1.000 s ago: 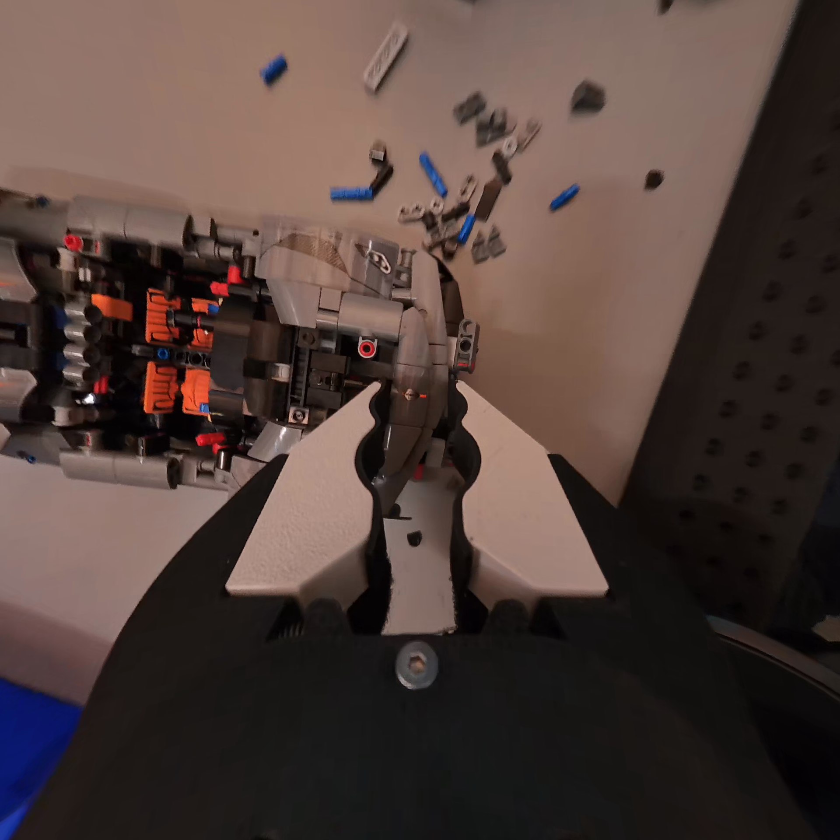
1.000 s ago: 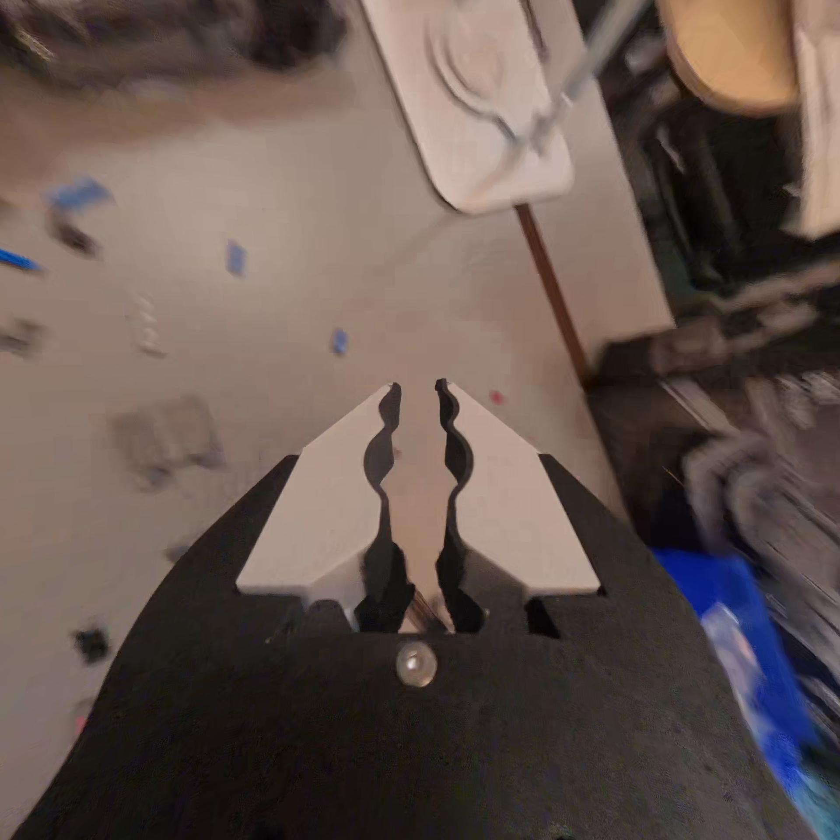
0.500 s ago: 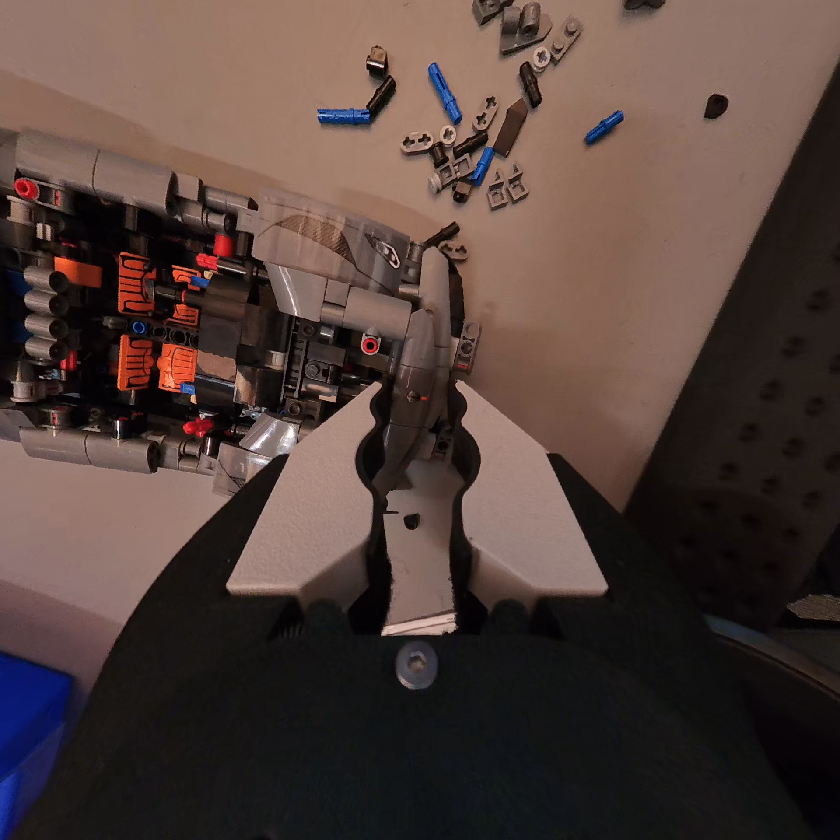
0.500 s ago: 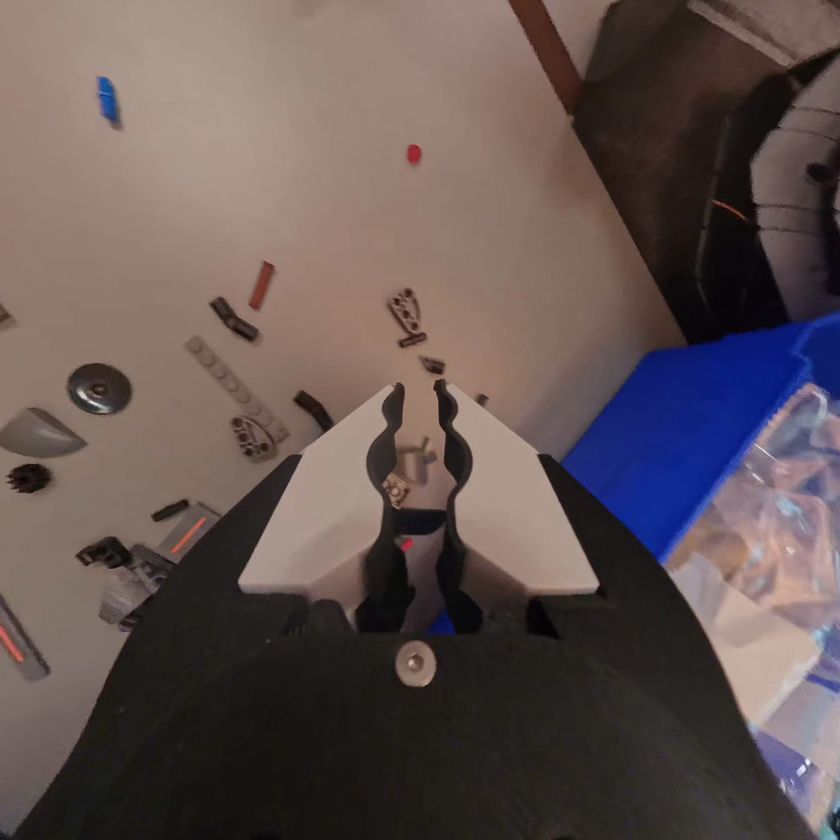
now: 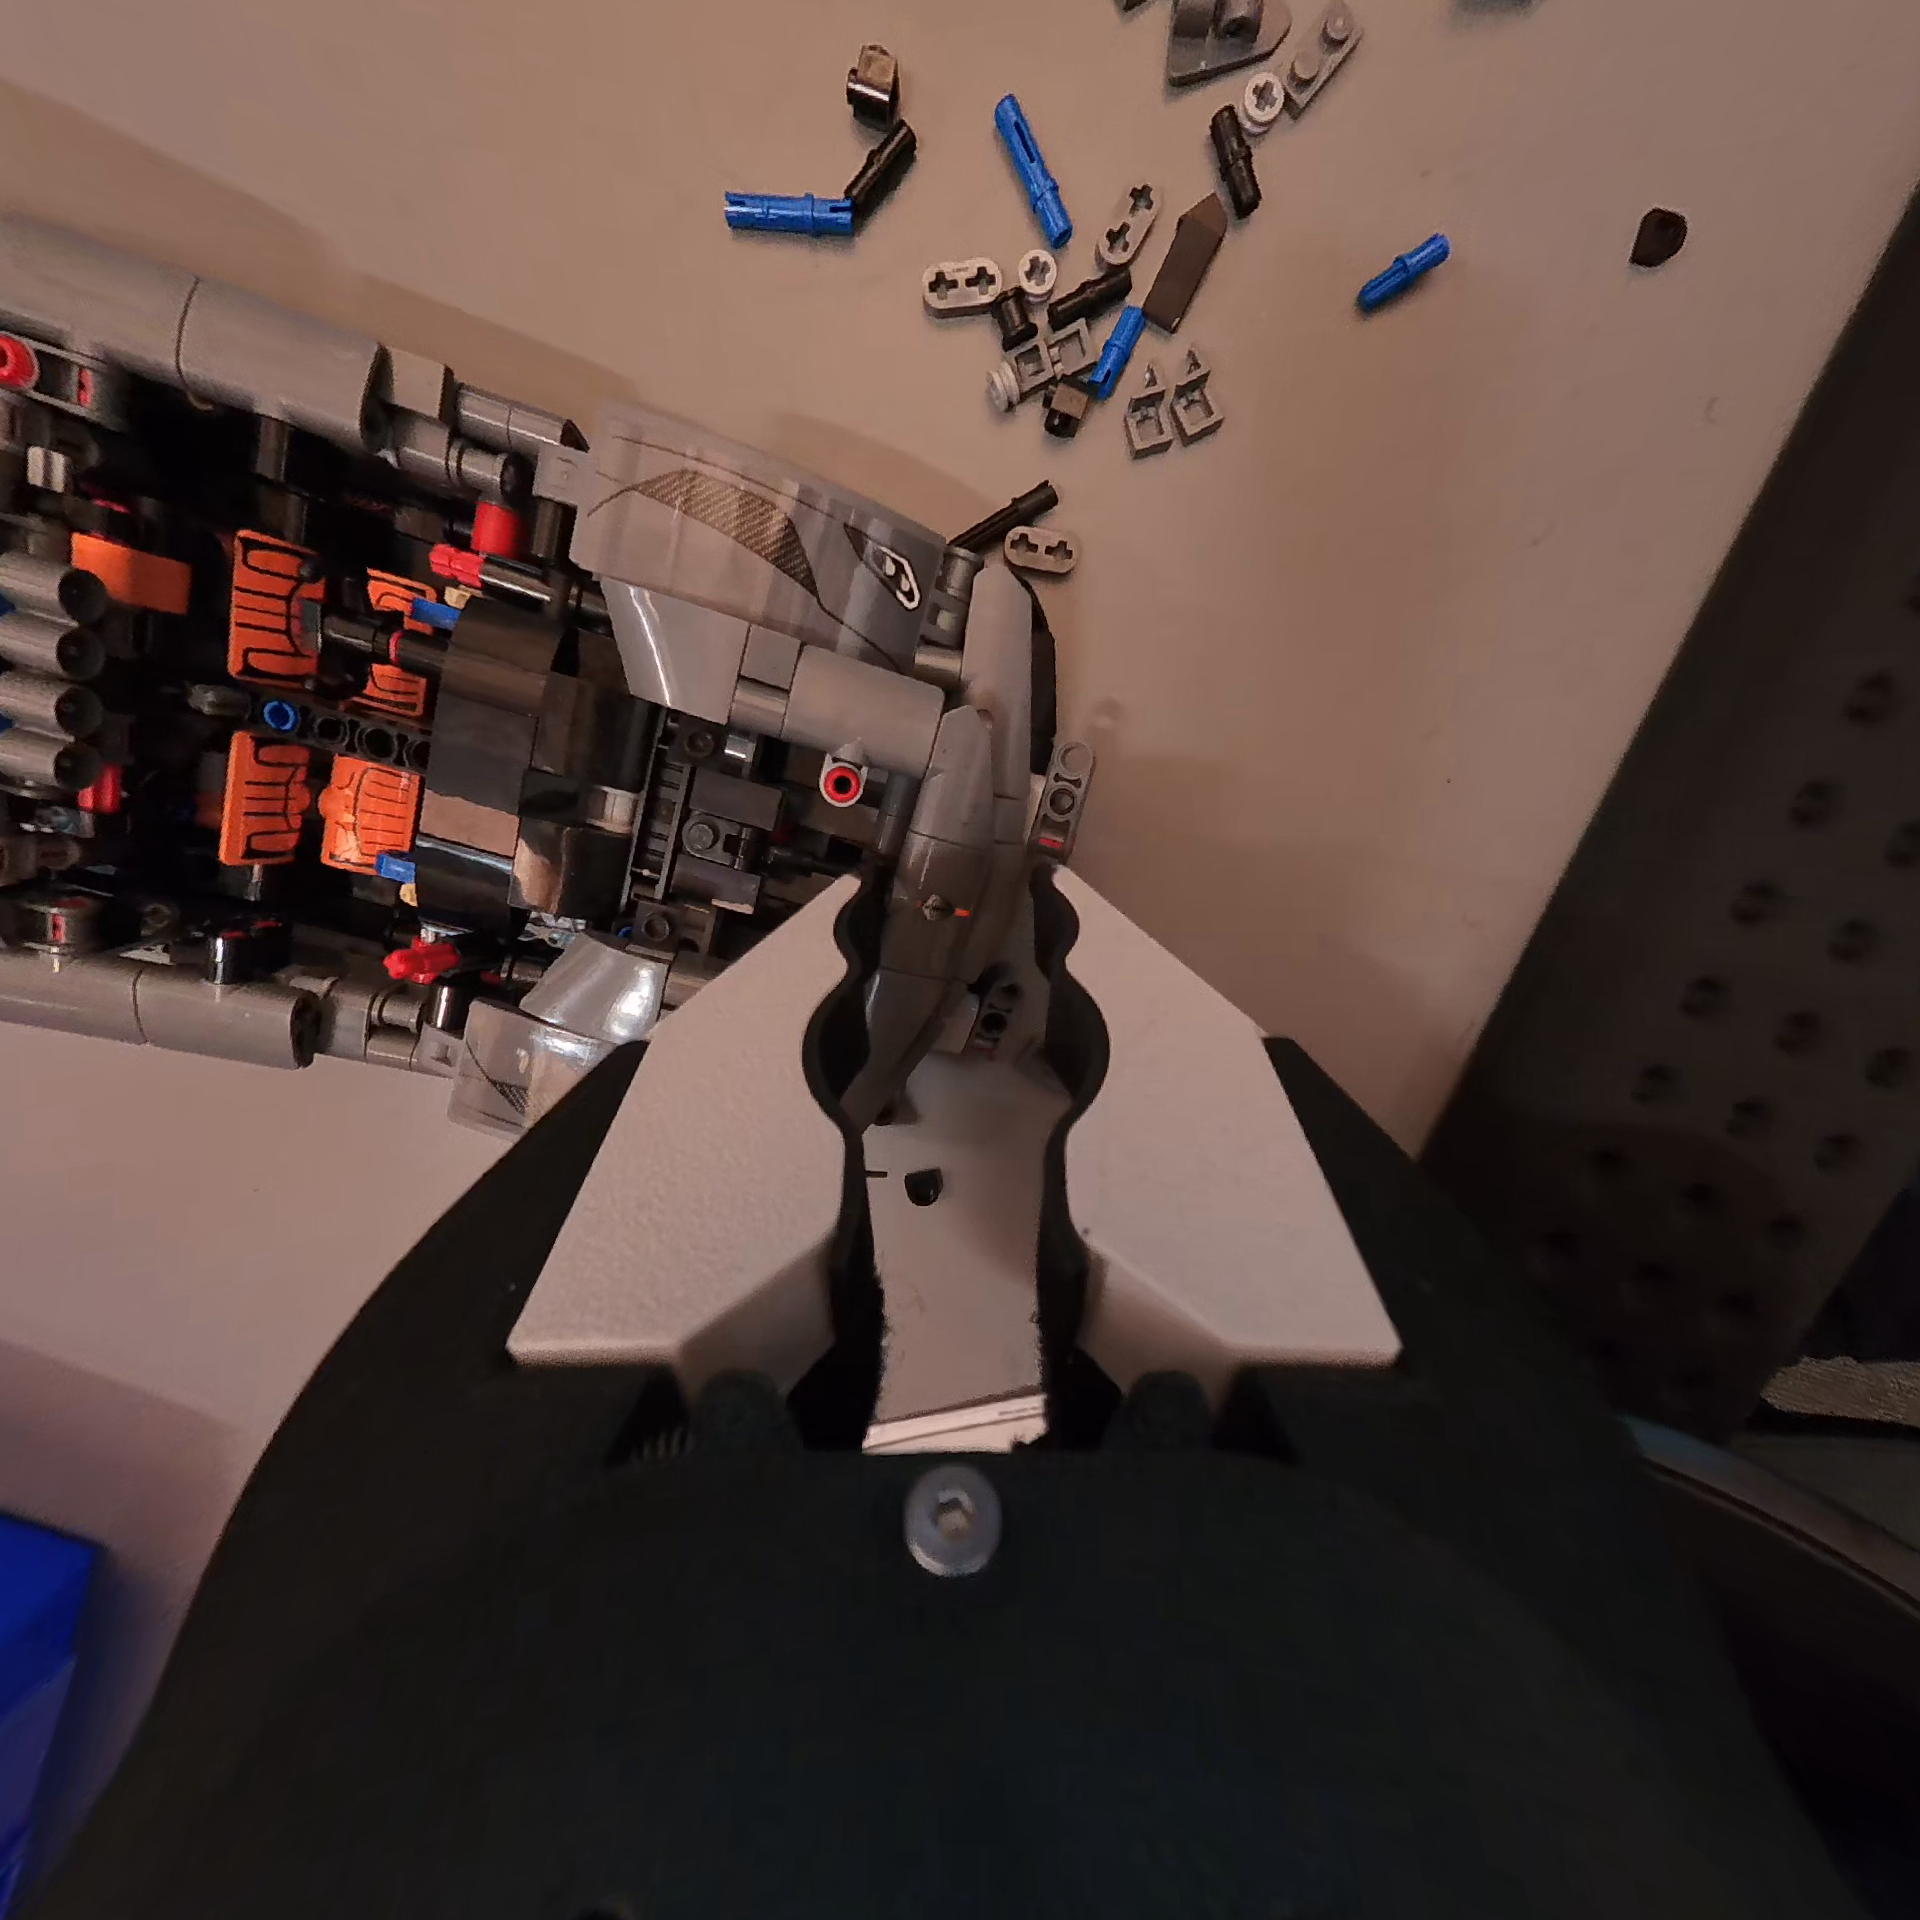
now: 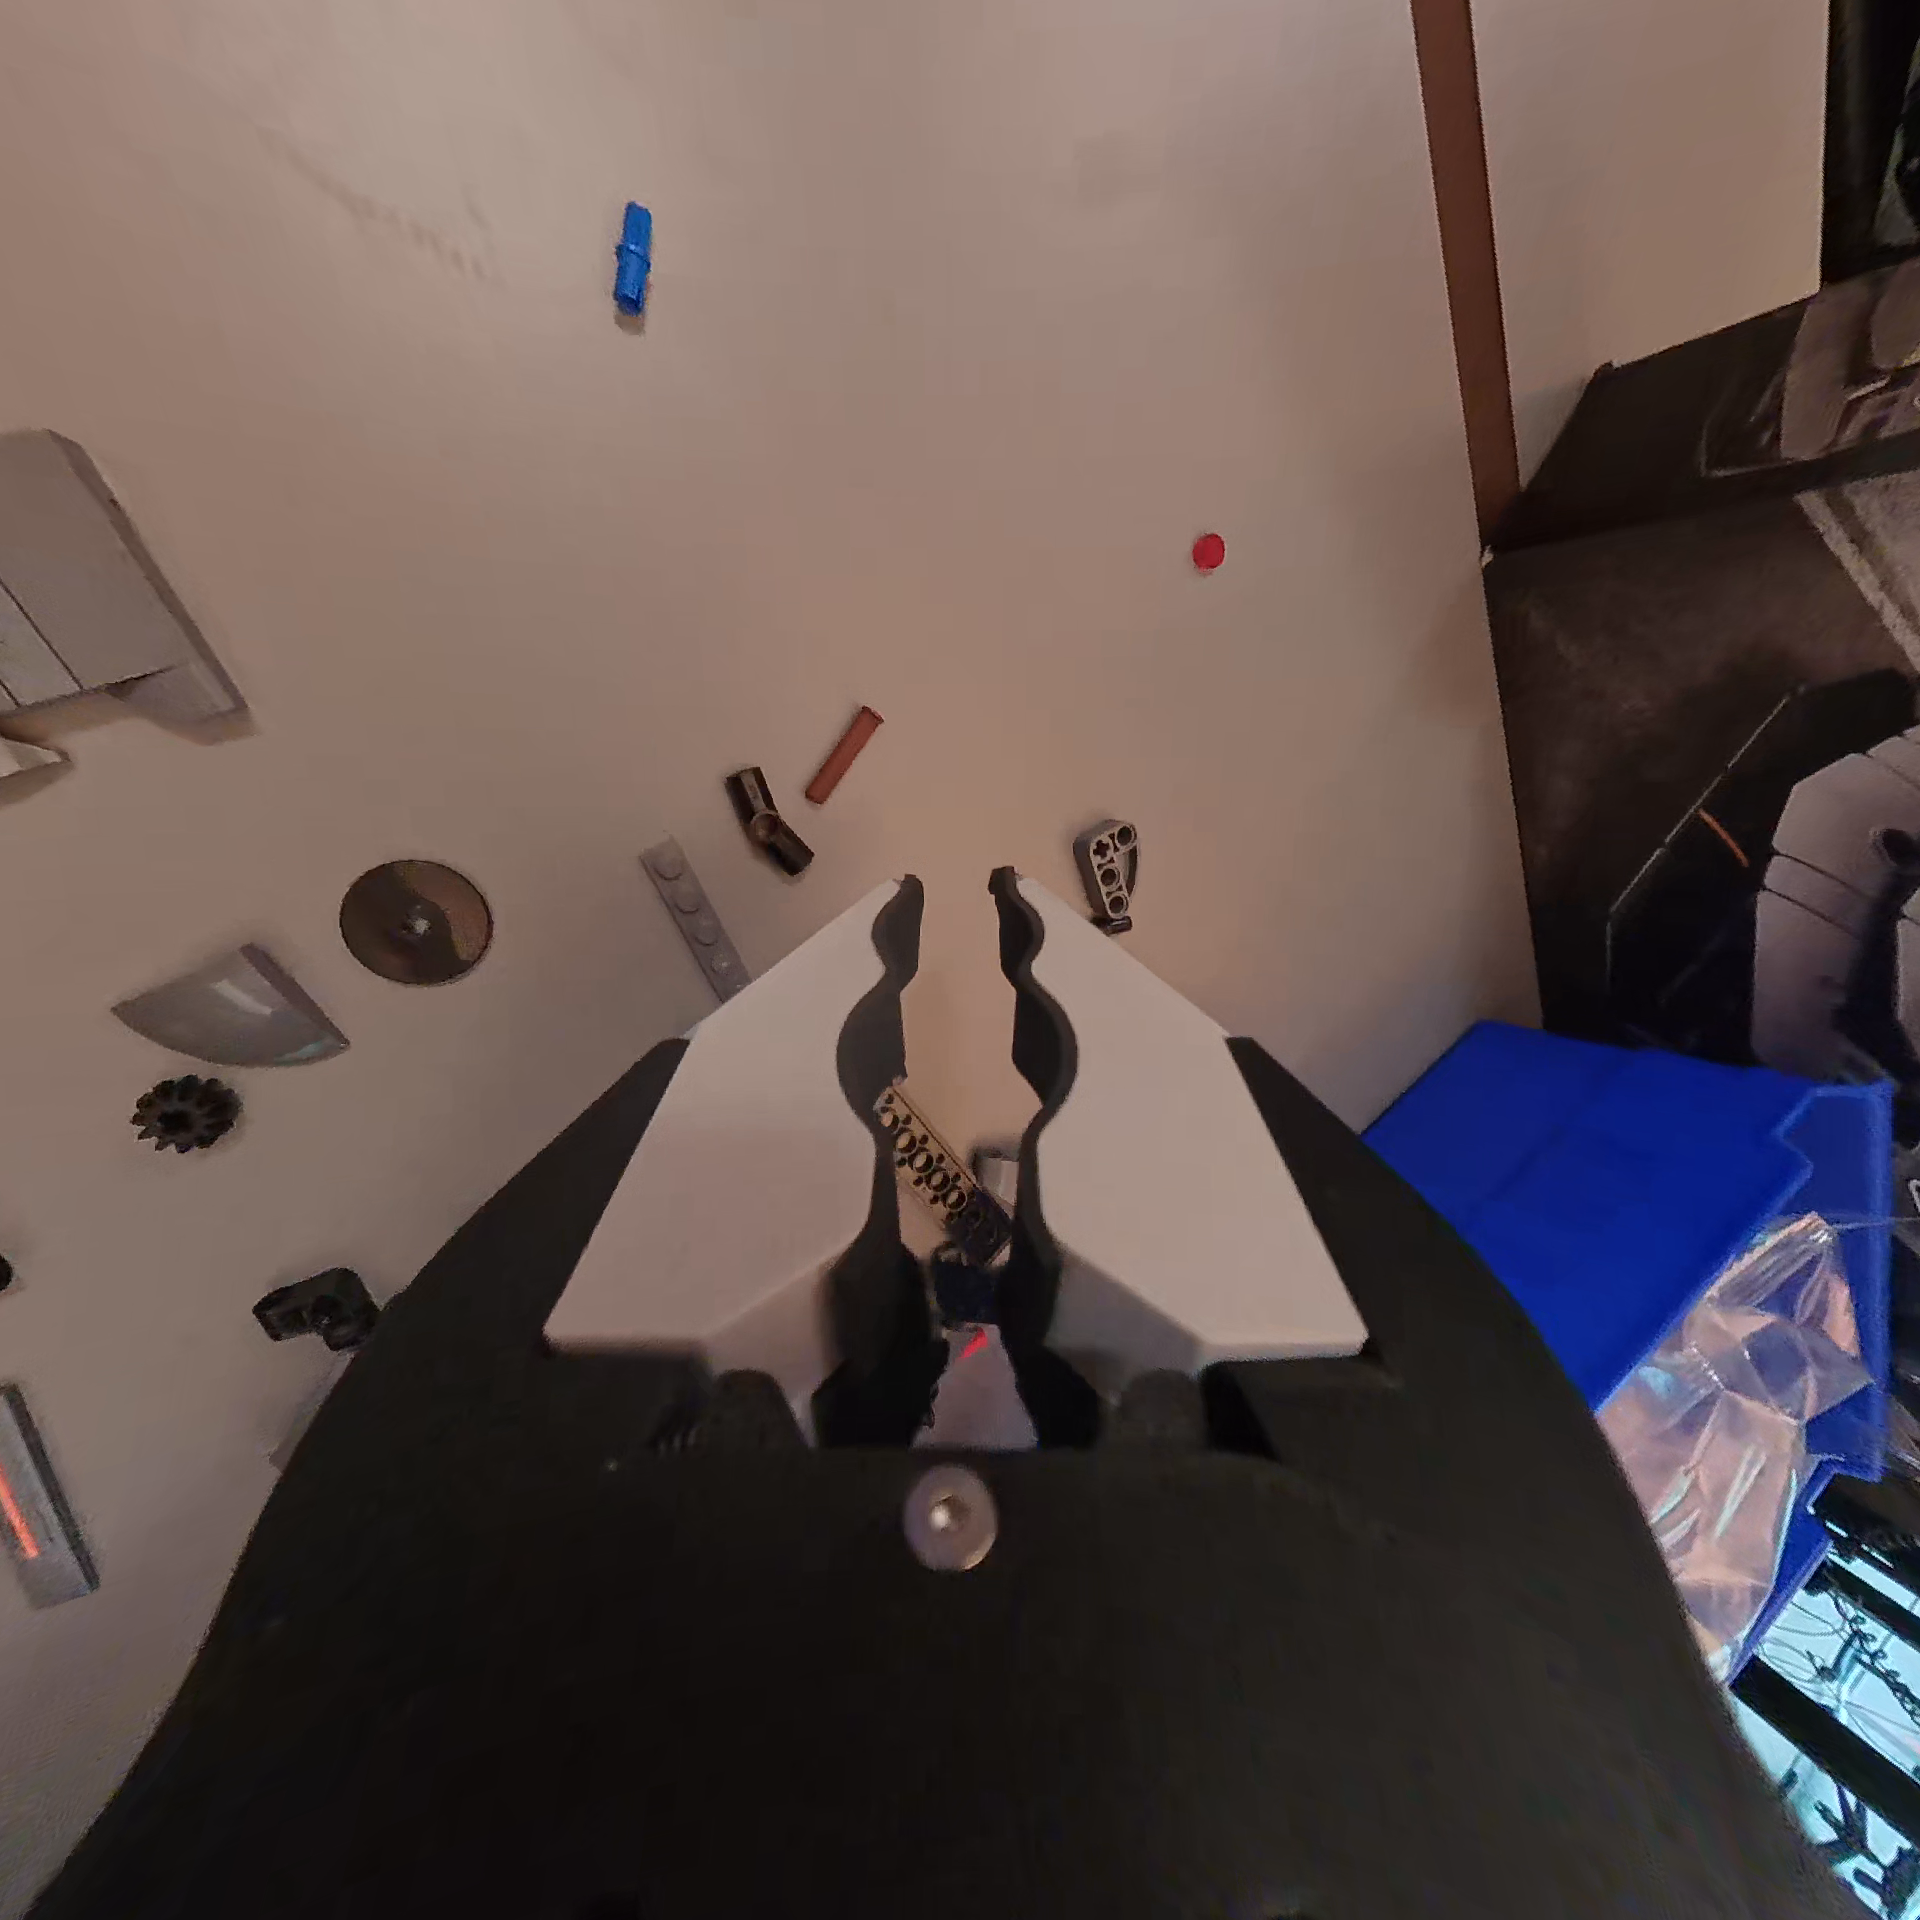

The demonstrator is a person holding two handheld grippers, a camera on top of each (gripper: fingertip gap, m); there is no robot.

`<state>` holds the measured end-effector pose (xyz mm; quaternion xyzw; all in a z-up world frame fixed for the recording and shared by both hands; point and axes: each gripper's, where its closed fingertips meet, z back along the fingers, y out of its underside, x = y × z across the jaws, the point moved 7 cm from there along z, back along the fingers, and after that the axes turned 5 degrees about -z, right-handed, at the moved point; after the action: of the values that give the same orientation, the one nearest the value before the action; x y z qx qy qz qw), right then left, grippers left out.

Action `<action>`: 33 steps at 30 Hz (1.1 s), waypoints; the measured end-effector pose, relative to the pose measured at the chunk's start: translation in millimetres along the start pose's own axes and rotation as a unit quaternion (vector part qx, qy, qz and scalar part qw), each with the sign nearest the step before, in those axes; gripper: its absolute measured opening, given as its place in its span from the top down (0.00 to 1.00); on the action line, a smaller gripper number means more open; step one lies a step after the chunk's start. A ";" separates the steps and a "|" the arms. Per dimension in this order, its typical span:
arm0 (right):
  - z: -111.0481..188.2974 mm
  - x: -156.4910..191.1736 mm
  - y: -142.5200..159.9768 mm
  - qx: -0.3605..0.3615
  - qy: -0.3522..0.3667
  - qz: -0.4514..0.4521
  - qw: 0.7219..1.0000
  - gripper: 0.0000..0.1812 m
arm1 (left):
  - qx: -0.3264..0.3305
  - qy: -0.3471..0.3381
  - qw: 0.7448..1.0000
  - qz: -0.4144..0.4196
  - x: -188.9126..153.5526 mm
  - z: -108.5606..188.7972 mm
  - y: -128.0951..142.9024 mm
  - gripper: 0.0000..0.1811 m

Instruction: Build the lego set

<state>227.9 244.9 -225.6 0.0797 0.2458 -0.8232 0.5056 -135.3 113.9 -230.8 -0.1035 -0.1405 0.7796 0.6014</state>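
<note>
The half-built lego car (image 5: 707,582), grey with black and orange parts inside, lies on the beige table (image 5: 1299,644) in the left wrist view. My left gripper (image 5: 951,883) is shut on the car's grey front end, with the nose piece between the white fingers (image 5: 727,1091). My right gripper (image 6: 956,883) hovers over loose pieces with a narrow gap between the fingertips and holds nothing. A black beam with holes (image 6: 935,1164) lies on the table and shows through that gap.
Blue pins and small grey and black parts (image 5: 1101,291) lie beyond the car. A dark perforated panel (image 5: 1714,935) stands to its right. The right view shows a dark disc (image 6: 416,921), a grey curved panel (image 6: 234,1013), a brown axle (image 6: 843,755) and a blue bin (image 6: 1621,1174). The left gripper's tips are roughly 35 cm from the right gripper's.
My right gripper has swung fast across the table to the loose pieces beside the blue bin and is now steadier. My left gripper keeps its grip on the car, which shifted slightly.
</note>
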 end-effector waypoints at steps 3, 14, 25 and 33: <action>-0.6 3.1 -2.1 -0.002 0.001 0.009 1.000 0.93 | 0.007 0.002 1.000 0.003 0.0 0.2 2.1 0.84; 0.5 18.6 -16.0 -0.022 0.001 0.053 0.998 0.93 | -0.061 -0.062 0.995 0.037 16.7 27.4 5.8 0.90; 2.2 24.5 -23.4 -0.035 0.002 0.069 0.997 0.92 | -0.087 -0.116 0.987 0.071 33.7 35.7 7.7 0.93; -0.4 23.6 -21.3 -0.028 0.004 0.070 0.997 0.91 | -0.083 -0.129 0.985 0.073 35.0 34.9 7.4 0.95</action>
<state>198.0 234.2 -228.0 0.0859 0.2651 -0.7782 0.5629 -162.5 142.7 -200.3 -0.0615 -0.2732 0.8137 0.5094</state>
